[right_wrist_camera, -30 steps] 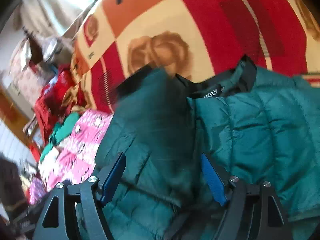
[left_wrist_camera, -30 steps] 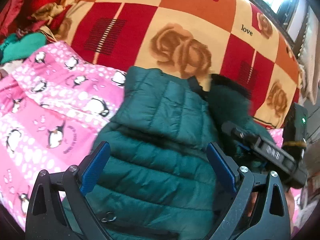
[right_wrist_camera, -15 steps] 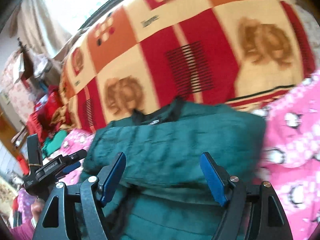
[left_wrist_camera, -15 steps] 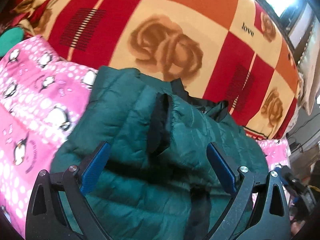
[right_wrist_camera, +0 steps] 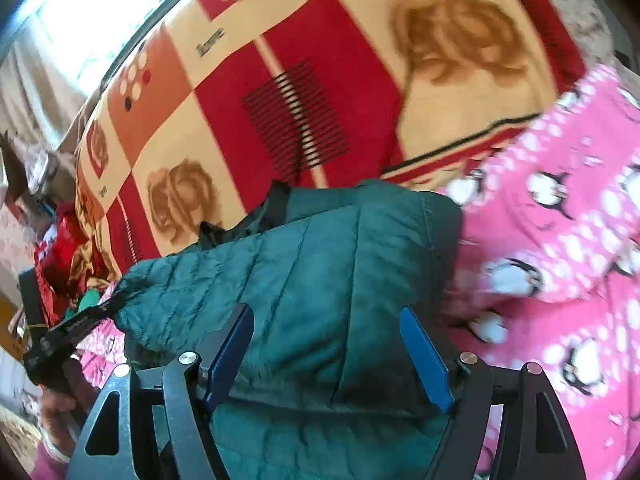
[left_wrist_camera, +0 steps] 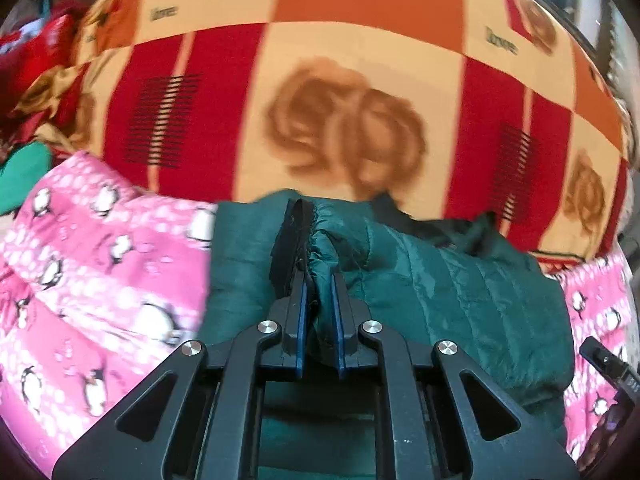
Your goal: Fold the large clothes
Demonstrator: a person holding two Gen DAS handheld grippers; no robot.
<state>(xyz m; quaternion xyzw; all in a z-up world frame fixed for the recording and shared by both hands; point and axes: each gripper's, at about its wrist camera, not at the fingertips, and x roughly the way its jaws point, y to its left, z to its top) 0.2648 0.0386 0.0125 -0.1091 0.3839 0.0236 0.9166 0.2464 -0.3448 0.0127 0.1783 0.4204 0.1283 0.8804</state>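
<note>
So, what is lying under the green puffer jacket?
The green puffer jacket lies on a pink penguin-print blanket, showing on both sides of it. A red and orange checked blanket lies behind it. Directly beneath the jacket, everything is covered.

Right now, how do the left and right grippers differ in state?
The left gripper is shut, pinching a fold of the green jacket near its black trim; the right gripper is open, its blue pads apart over the jacket and not pressing it. Both are black with blue pads and point at the same jacket.
</note>
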